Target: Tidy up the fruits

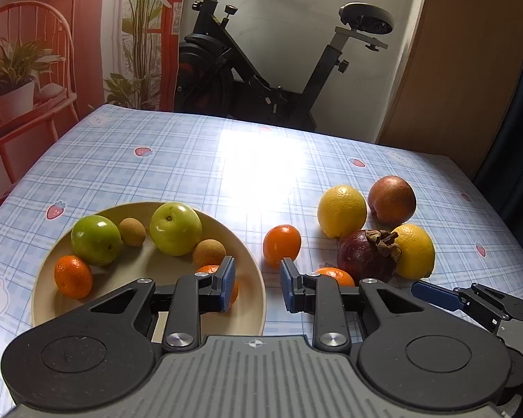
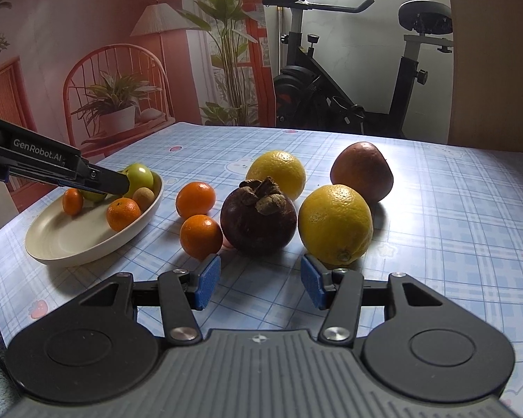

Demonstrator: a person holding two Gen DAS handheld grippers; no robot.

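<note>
Checked tablecloth (image 1: 177, 160) | left jaws released, empty | right jaws released, empty | right view alone: mangosteen (image 2: 258, 216) unobstructed

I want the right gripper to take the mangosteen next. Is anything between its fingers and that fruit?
Nothing visible. The right gripper stands open with only bare tablecloth between it and the mangosteen. A lemon sits close on the mangosteen's right and an orange on its left, so the fingers have little room.
</note>
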